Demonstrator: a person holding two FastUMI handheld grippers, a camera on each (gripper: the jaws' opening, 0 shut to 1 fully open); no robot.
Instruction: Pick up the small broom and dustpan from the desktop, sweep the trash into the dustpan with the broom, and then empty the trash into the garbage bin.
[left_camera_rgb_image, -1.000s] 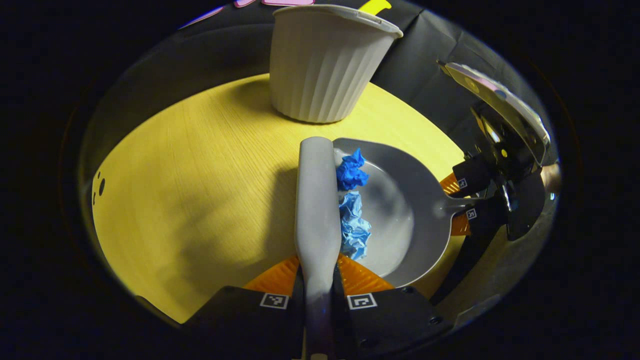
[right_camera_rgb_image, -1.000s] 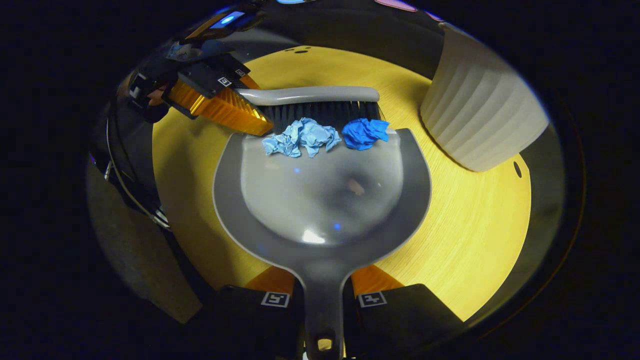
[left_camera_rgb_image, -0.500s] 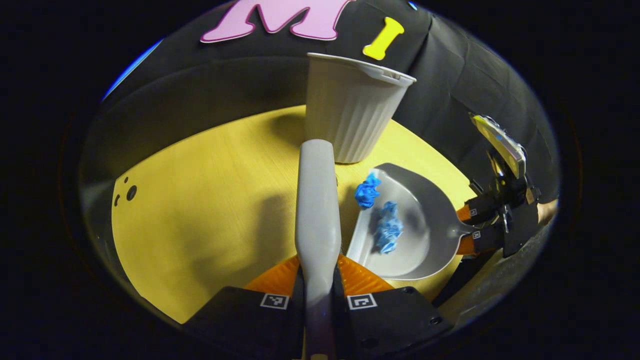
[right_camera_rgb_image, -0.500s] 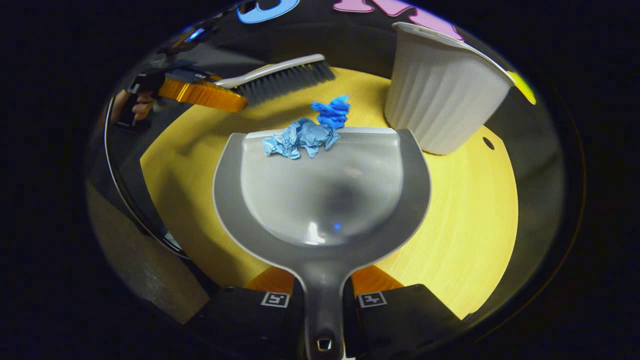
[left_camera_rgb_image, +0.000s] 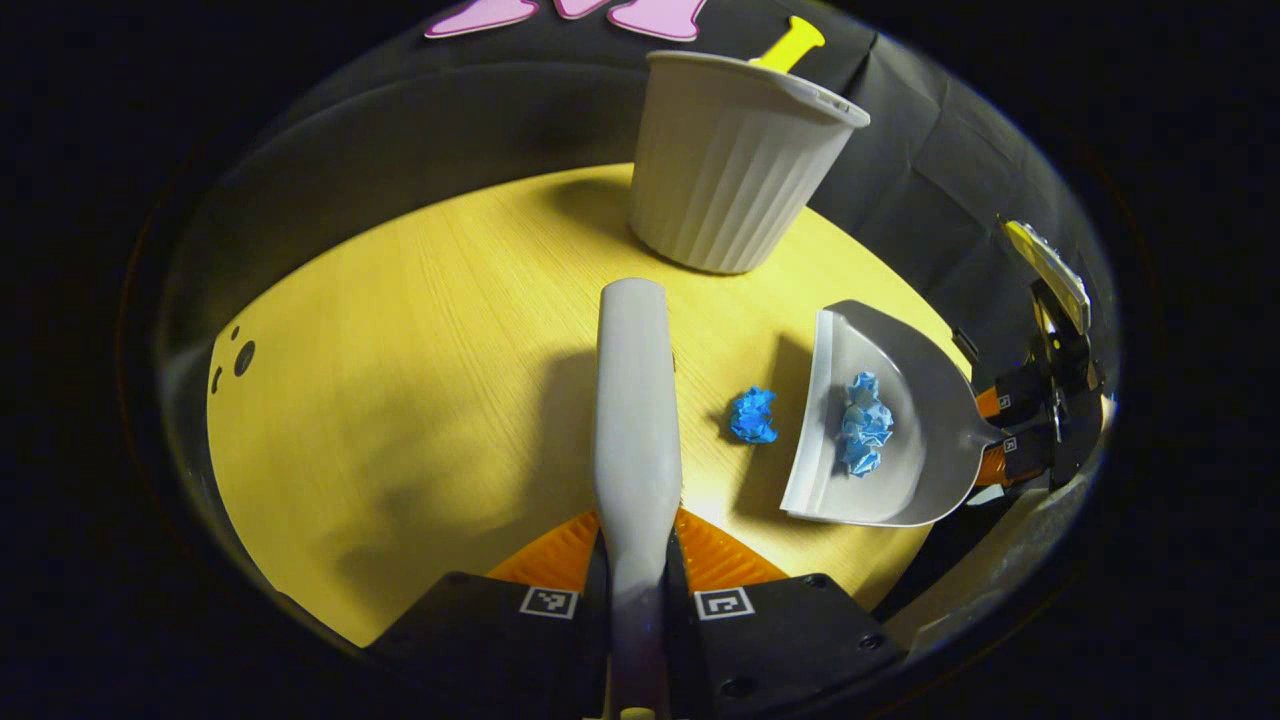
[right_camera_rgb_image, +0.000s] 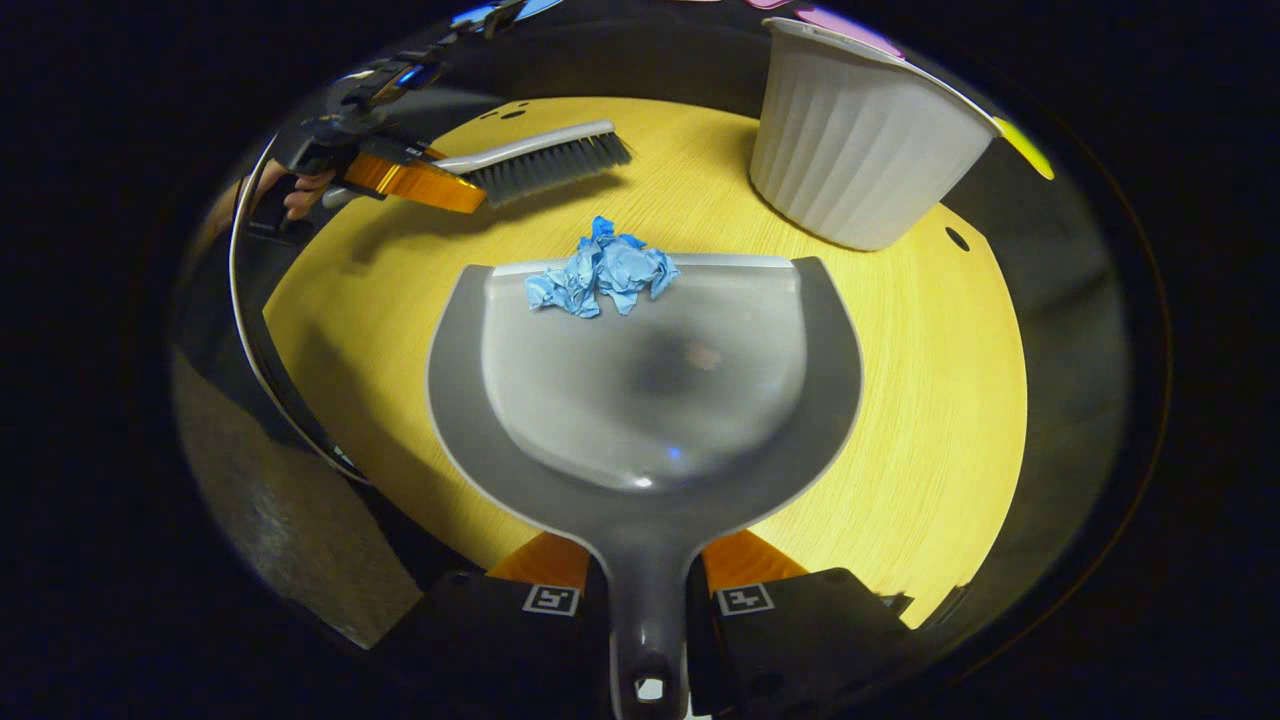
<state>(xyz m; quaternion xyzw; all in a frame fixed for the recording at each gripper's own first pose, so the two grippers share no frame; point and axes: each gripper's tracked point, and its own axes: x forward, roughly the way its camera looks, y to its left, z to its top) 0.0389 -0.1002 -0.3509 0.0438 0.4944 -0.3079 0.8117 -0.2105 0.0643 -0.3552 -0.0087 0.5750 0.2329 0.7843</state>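
**One wad out of the pan, sweep half done**

Since a second ago the broom has pulled back from the dustpan, and the dark blue wad now lies on the desk just beside the pan's lip. Pale wad sits at the lip, inside. Left tongs pinch the broom handle; right tongs pinch the pan handle. Bin stands near the far edge. Left to do: resweep the dark wad, then empty the pan.

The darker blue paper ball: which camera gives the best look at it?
The left gripper view: the darker blue paper ball lies in plain sight on the table, just outside the dustpan. In the right gripper view I can't pick it out beyond the dustpan's front edge.
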